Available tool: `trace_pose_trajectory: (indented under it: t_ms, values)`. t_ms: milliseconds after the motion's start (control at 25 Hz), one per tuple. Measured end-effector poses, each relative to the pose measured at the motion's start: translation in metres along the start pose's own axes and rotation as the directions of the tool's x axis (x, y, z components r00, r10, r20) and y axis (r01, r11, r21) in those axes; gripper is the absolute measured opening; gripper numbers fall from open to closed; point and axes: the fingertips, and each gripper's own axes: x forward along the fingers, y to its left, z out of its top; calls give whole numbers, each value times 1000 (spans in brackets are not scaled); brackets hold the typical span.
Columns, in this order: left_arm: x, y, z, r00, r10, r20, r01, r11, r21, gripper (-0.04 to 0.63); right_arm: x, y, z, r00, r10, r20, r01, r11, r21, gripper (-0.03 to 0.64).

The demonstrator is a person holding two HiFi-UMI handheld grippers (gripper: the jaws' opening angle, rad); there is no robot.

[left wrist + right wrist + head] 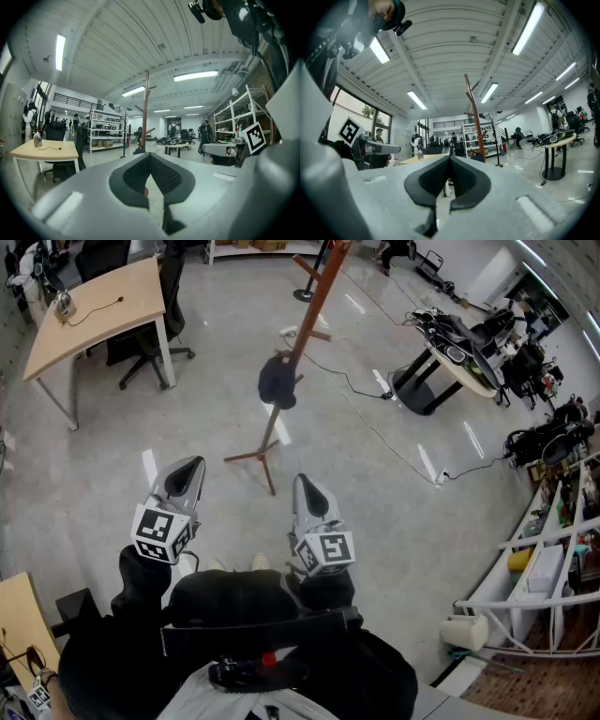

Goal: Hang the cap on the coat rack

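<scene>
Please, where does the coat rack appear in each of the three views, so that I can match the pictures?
Head view: the coat rack slants from top centre down toward the middle.
Left gripper view: the coat rack stands upright at centre, just above the jaws.
Right gripper view: the coat rack is slightly right of centre, leaning.
Shared landmark: the wooden desk, left of the rack in every view.

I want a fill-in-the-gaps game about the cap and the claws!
1. The cap hangs on the ____.
2. The left claw and the right claw are both ____.
3. In the head view, the desk stands to the ____ of the cap.
Missing words: rack; shut; left.
</scene>
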Motion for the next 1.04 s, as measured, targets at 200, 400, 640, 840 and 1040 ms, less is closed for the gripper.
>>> trace_pose_trajectory:
  t_ms: [200, 400, 640, 840, 1040]
  values:
    - [1, 0, -3, 1000, -2, -6, 2, 1000, -7, 3, 1, 1, -2, 1000, 8, 0, -8, 1000, 17, 2]
    - [-1, 3, -5, 1000, 6, -15, -7, 1000, -11, 3, 2, 2, -4, 1000, 9, -7, -9, 1000, 30, 2]
    - [5, 4, -10, 1000, 10, -25, -10, 1000, -12, 3, 7, -2, -9, 1000, 12, -14, -11, 999, 38, 2]
    - [9, 4, -11, 1000, 11, -29, -11, 1000, -13, 3, 8, -3, -12, 1000, 19, -23, -18, 999, 47, 2]
    - [13, 2, -12, 999, 5, -34, -5, 1000, -19, 3, 9, -8, -13, 1000, 9, -26, -7, 998, 56, 2]
